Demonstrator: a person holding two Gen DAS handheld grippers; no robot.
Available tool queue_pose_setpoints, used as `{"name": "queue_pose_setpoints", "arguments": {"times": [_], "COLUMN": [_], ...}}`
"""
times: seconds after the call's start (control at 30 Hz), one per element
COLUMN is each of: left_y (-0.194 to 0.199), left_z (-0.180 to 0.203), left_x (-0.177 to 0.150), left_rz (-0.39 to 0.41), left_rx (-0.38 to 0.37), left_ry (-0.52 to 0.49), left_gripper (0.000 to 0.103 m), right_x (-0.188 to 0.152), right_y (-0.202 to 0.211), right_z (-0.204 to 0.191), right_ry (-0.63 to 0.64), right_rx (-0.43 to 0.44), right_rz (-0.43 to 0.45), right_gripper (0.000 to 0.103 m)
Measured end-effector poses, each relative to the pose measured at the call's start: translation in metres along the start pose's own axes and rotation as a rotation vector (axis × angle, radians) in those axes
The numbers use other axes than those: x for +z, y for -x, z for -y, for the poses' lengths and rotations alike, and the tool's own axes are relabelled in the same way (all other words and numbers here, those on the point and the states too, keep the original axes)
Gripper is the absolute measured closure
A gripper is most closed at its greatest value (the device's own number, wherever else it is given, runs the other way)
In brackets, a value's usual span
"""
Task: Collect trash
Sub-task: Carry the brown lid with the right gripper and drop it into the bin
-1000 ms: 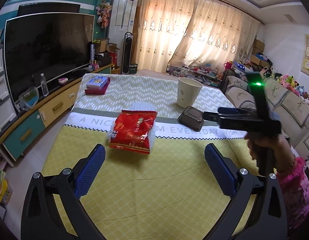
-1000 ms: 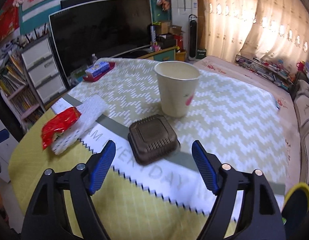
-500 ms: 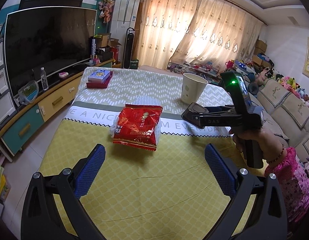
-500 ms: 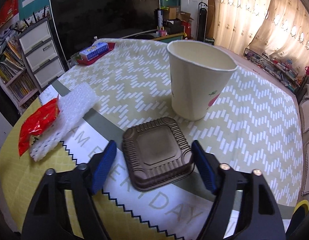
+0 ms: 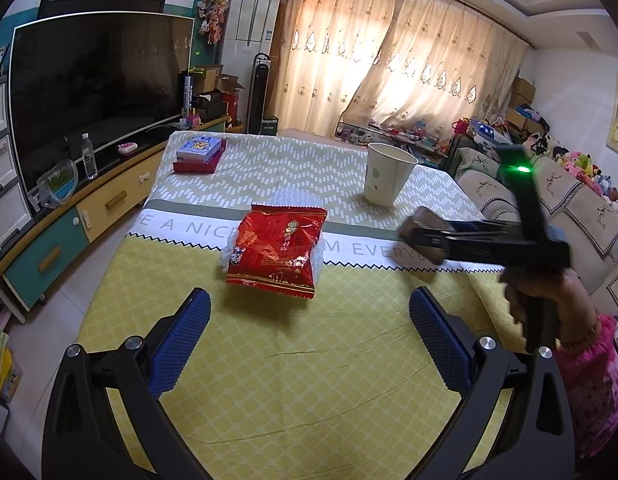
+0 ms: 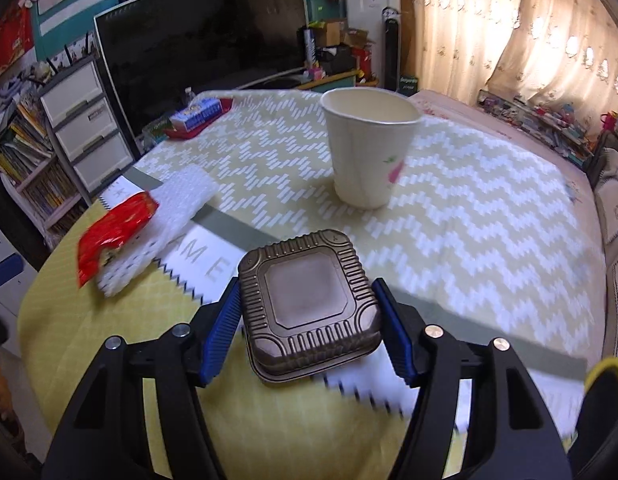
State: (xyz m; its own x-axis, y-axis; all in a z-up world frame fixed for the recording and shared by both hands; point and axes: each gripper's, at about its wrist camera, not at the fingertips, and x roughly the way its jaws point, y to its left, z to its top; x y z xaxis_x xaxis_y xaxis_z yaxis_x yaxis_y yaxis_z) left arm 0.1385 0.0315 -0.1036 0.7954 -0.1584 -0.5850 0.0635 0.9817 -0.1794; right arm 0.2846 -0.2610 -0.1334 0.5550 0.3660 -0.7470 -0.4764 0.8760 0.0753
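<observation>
1. My right gripper (image 6: 305, 320) brackets the brown clamshell container (image 6: 309, 304). Its jaws are closing, and the blue pads sit flush against the container's left and right walls. I read this as a pinch on the container.
2. The container lies directly ahead of the right gripper, centred between the fingers. It is roughly square, so no long axis governs the grip. The lid faces up and the pads bear on two opposite sides.
3. In the left wrist view the container (image 5: 423, 236) appears raised off the tablecloth (image 5: 309, 360), though blur makes this uncertain.
4. The paper cup (image 6: 369, 144) stands upright further ahead, slightly right of the gripper's centre line and apart from the container. I judge it the likely receptacle; the move is forward and up to its open rim.
5. My left gripper (image 5: 309, 344) is spread wide and empty, above the yellow cloth.
6. The red snack bag (image 5: 279, 248) lies on white bubble wrap (image 6: 165, 232), ahead of the left gripper. Its long axis runs away from me. The left hand is nearer to it.
</observation>
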Motion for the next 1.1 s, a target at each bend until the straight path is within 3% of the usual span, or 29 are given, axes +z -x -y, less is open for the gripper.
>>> {"name": "queue_pose_setpoints", "arguments": {"times": [0.1, 0.27, 0.43, 0.63, 0.8, 0.87, 0.93, 1.1], "left_y": [-0.002, -0.005, -0.007, -0.013, -0.018, -0.02, -0.021, -0.024], "left_z": [0.004, 0.015, 0.027, 0.044, 0.054, 0.055, 0.055, 0.051], "left_x": [-0.001, -0.001, -0.001, 0.0, 0.002, 0.002, 0.003, 0.005], "left_rz": [-0.005, -0.011, -0.015, -0.027, -0.039, -0.041, -0.042, -0.045], "left_rx": [-0.007, -0.017, -0.022, -0.031, -0.038, -0.036, -0.029, -0.015], "left_ry": [-0.007, -0.029, -0.049, -0.074, -0.092, -0.094, -0.095, -0.094], "left_gripper": [0.005, 0.005, 0.005, 0.005, 0.005, 0.005, 0.005, 0.005], "right_x": [-0.019, -0.058, -0.096, -0.144, -0.164, -0.17, -0.173, -0.17], "right_y": [0.027, 0.071, 0.106, 0.139, 0.137, 0.134, 0.134, 0.14], "right_z": [0.007, 0.031, 0.079, 0.166, 0.213, 0.227, 0.23, 0.211], "right_ry": [-0.04, -0.117, -0.239, -0.446, -0.524, -0.544, -0.555, -0.546], "right_rx": [0.003, -0.074, -0.2, -0.366, -0.481, -0.546, -0.584, -0.545], "right_rz": [0.032, 0.09, 0.113, 0.113, 0.09, 0.075, 0.077, 0.12], "right_gripper": [0.041, 0.041, 0.041, 0.04, 0.037, 0.03, 0.03, 0.03]}}
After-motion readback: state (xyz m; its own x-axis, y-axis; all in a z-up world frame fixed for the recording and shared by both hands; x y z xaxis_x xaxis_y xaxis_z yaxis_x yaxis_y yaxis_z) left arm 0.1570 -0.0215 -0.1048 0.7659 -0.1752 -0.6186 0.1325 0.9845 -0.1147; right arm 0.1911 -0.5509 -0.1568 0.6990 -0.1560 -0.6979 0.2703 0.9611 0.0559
